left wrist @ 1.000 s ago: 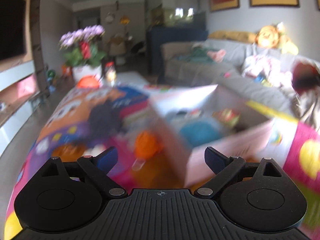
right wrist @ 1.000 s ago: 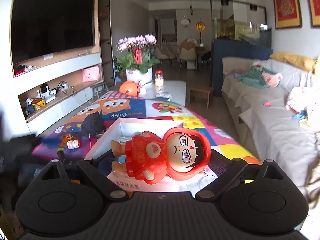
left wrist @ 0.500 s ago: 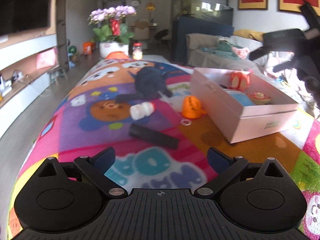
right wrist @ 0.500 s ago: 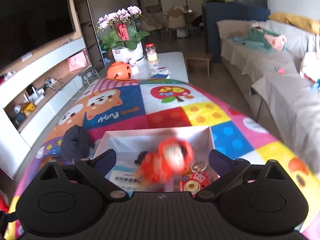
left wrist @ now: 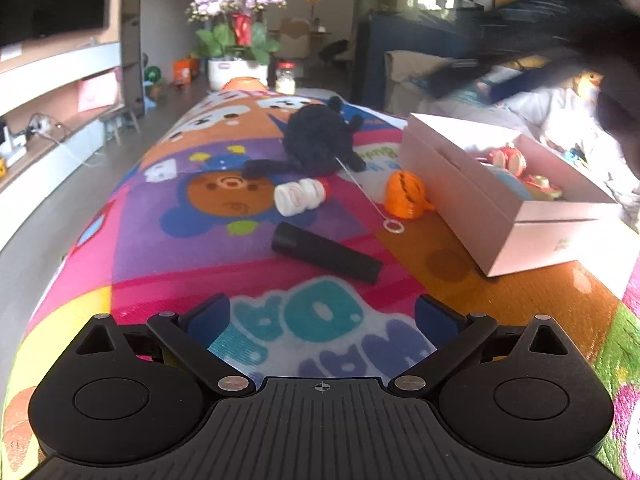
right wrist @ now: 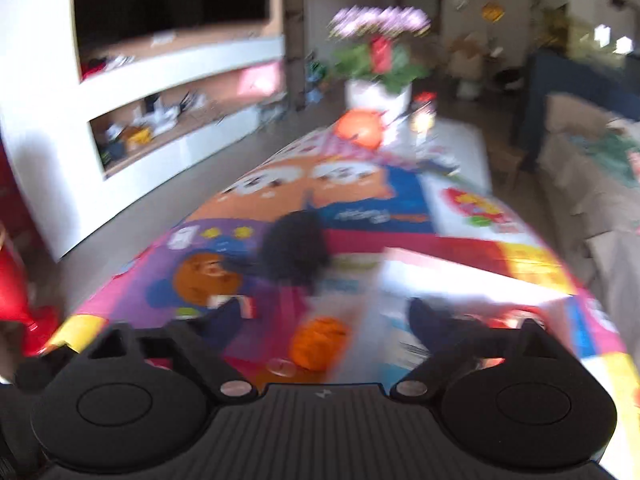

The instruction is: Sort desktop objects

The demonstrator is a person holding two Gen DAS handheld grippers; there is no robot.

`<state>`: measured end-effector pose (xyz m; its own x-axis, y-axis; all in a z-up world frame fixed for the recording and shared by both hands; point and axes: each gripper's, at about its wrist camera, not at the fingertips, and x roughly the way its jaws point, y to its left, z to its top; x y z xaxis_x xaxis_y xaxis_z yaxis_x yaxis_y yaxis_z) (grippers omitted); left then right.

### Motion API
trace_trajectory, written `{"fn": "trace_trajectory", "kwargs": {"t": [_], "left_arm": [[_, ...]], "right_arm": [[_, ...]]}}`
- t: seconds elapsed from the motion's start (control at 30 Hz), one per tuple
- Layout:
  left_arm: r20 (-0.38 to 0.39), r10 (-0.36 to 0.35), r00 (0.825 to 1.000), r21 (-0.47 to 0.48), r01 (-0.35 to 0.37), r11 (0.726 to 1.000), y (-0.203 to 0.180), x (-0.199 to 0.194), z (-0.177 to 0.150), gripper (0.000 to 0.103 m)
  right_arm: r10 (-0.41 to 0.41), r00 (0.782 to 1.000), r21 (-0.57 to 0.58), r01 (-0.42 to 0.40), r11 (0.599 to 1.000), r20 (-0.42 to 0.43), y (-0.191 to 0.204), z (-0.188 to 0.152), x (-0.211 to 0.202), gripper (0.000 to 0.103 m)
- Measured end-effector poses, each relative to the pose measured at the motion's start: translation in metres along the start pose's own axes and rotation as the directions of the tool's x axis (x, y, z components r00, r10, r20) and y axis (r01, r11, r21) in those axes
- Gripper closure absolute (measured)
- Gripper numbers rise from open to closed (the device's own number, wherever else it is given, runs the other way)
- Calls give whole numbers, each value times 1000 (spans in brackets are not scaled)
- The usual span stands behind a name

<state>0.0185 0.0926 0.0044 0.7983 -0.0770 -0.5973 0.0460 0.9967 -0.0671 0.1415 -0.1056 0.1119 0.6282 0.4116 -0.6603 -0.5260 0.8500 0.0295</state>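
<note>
Fuzzy black plush [left wrist: 316, 140] mid-frame, matte cylinder [left wrist: 326, 253] below; left gripper [left wrist: 322, 316] jaws spread, empty; right gripper [right wrist: 324, 320] jaws have just been closing, seemingly empty through blur

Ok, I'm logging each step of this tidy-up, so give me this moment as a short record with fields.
surface: colourful play mat
container: open pink box, a red doll inside
loose items: black plush, white bottle, orange toy, black tube
left tool: open, empty, short of the black tube
right tool: jaws have just been closing, nothing gripped, orange toy ahead between them; view blurred
left to sort: four loose items
</note>
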Motion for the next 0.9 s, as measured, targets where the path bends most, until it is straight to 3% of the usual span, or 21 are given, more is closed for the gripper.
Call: {"fn": "trace_trajectory", "kwargs": {"t": [0.07, 0.17, 0.23, 0.37, 0.43, 0.63, 0.77, 0.9], "left_arm": [[4, -1, 1000, -5, 1, 1000, 0, 0, -1, 2], [27, -2, 1000, -19, 3, 1000, 2, -3, -3, 2], [45, 0, 999, -27, 2, 1000, 3, -5, -4, 2], [60, 1, 998, -27, 1, 1000, 2, -8, -3, 2], [66, 5, 998, -34, -3, 999, 3, -9, -3, 2], [65, 2, 998, -53, 2, 999, 7, -9, -3, 2], [66, 3, 998, -48, 1, 999, 6, -9, -3, 2], [59, 0, 998, -54, 3, 999, 7, -9, -2, 2]], "right_arm": [[-6, 997, -12, 5, 1000, -71, 12, 16, 27, 35], [-74, 983, -53, 65, 996, -167, 25, 25, 72, 64], [-141, 969, -85, 126, 988, -201, 30, 24, 95, 74], [-206, 943, -117, 181, 977, -263, 30, 15, 123, 74], [-203, 941, -128, 174, 976, -270, 32, 9, 122, 76], [-98, 946, -206, 34, 978, -310, 60, -24, 79, 74], [-57, 965, -258, -12, 966, -256, 63, -46, 33, 73], [17, 954, -218, -85, 972, -298, 52, -61, 2, 73]]}}
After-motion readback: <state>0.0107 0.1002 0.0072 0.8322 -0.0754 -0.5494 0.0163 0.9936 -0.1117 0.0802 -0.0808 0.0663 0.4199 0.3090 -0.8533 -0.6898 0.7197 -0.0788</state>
